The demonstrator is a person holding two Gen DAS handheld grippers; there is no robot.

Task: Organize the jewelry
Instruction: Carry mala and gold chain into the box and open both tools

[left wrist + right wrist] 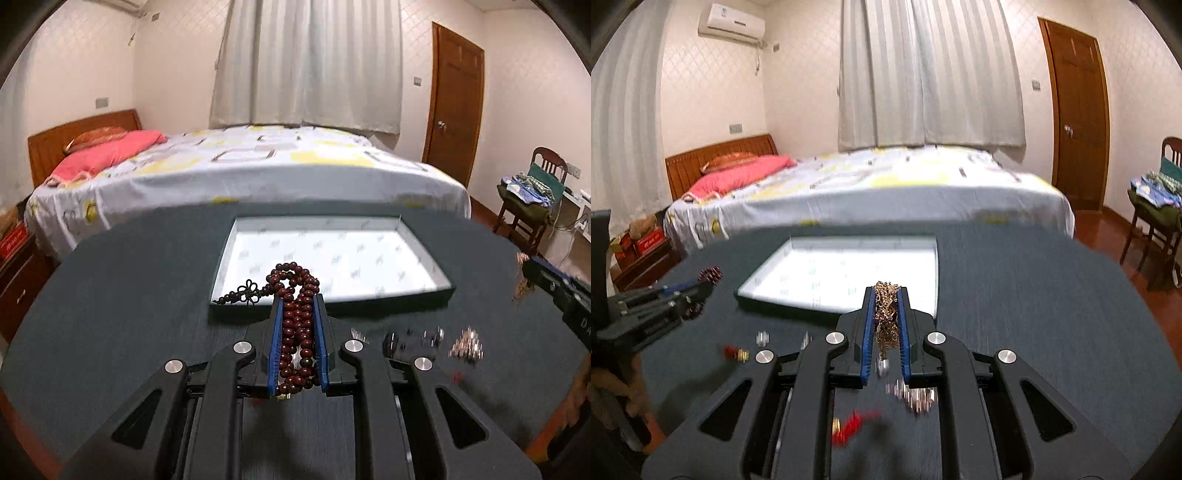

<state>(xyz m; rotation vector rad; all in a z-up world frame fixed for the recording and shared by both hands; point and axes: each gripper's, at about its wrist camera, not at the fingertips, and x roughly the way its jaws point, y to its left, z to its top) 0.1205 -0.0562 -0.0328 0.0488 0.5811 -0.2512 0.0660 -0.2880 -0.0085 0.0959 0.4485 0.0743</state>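
- Left gripper (pixel 298 306) clamped on a bundle of dark red beads (pixel 297 325), knotted tail dangling to the left; held above the dark table (pixel 122 295), just before the near rim of the tray (pixel 221 266)
- Right gripper (pixel 886 299) clamped on a bunched gold chain (pixel 886 314), likewise above the table at the tray's near edge
- Nothing visible inside the white-lined tray; judged an early stage, with no piece put away yet
- Left loose on the table: small silvery pieces (pixel 467 345); a red tasselled piece (pixel 855 424); another small red-and-gold bit (pixel 735 352); too blurred to name exactly
- Remaining, by judgement: setting down both held pieces in the tray, then gathering the loose ones
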